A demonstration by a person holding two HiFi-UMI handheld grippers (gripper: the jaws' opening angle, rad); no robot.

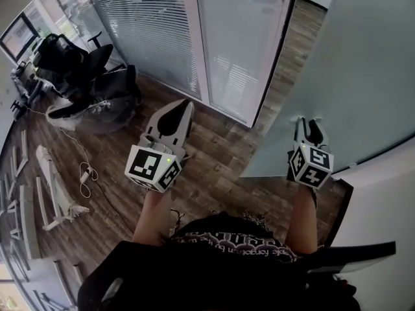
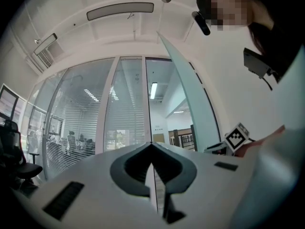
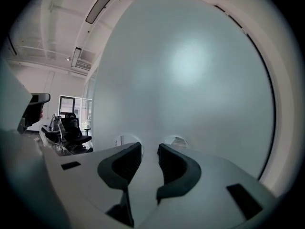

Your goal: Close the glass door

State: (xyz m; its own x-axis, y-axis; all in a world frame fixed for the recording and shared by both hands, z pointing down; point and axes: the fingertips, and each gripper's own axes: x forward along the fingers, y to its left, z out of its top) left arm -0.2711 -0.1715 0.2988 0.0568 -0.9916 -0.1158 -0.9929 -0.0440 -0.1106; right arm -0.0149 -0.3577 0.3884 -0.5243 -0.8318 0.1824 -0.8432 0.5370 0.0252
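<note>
One frosted glass door (image 1: 363, 63) close before the right tool (image 1: 308, 128).

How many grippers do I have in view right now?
2: the left gripper over the wood floor, the right gripper right up at the frosted glass door. Neither is hidden.

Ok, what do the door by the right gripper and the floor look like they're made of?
Door: probably frosted glass, matte pale green; it diffuses light and shows nothing behind. Floor: brown wood-look planks with visible grain and seams; real wood or laminate, can't tell.
</note>
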